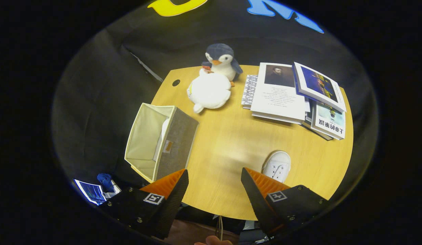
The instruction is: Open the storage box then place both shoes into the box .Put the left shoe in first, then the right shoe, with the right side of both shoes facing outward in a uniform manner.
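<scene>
On table (231, 143): 1 storage box (161, 141) | 1 white shoe (277, 165) | 2 plush toys (214, 81) | gripper (214, 185) jaws spread, empty

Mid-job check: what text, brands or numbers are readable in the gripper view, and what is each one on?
"上帝的", then two characters I cannot make out: cover of the lowest book in the stack.
White portrait book: lines of print, too small to read.
Blue-cover book: no legible text.
Storage box: small tag, too small to read.
White shoe: no visible marking.
Open gripper: square coded markers, not words.
</scene>
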The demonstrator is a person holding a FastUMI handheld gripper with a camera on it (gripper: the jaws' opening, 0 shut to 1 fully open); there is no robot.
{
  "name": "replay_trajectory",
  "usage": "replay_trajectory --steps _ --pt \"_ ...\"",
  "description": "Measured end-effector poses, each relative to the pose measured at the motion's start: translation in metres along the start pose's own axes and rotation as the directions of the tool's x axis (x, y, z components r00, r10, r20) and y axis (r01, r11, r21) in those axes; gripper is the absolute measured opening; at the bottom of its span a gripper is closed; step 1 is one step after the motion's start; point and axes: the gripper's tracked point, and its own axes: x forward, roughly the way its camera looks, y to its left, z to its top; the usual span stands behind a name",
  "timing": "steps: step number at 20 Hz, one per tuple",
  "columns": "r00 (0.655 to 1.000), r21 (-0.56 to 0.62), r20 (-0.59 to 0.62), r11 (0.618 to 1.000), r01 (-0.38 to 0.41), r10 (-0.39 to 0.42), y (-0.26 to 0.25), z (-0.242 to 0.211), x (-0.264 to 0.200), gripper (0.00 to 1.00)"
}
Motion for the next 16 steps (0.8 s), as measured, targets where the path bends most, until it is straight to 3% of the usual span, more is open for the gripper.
replay_trajectory --steps 16 --pt "0.992 0.182 -0.086 0.978 0.104 -0.090 -0.111 -0.090 0.015 0.95"
